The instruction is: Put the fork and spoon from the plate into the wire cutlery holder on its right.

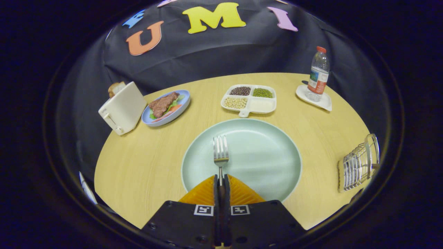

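Fork held between the two fingers of the gripper, which are closed on its handle. The handle runs down between the fingers and is hidden there; only the neck and the four tines stick out ahead, pointing away from the camera. The tines hang over the near half of a pale green plate. Whether they touch the plate or are lifted clear cannot be told.

Judged by its looks, the fork is shiny metal: stiff, light, not fragile, and slippery. Both fingers press on the narrow handle close behind the neck, so most of the handle's weight sits behind the grip. A smooth handle pinched this way could swivel or slide if swung fast, so a firm squeeze and a slow carry seem wise.

No spoon can be seen on the plate.

Well off to the right of the plate, near the table's edge, stands the wire holder, a small rack of bright metal bars. The fork must travel there, likely tipped to go in.

Beyond the plate, on the round wooden table, sit a divided tray of beans, a blue dish of food, a cream toaster, and a water bottle on a white saucer.
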A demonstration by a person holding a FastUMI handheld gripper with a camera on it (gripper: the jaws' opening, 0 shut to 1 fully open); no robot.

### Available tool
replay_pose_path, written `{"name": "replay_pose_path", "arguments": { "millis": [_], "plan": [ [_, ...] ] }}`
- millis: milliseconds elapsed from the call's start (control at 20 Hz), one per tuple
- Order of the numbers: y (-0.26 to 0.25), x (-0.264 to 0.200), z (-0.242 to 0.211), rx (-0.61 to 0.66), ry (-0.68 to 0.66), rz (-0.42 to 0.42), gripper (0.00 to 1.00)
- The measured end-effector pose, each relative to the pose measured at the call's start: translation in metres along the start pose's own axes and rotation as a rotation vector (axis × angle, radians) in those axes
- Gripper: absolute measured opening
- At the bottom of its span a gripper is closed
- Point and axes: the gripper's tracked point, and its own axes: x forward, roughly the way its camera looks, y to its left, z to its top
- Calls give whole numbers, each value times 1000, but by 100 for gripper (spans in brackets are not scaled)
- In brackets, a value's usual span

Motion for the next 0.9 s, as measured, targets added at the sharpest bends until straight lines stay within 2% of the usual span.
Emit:
{"name": "replay_pose_path", "arguments": {
  "millis": [200,350,900],
  "plan": [
    [-9,-32,5,15,-15,30,3],
    [-32,-58,10,8,-53,18,3],
    [-159,-147,15,105,-145,-23,3]
  ]
}}
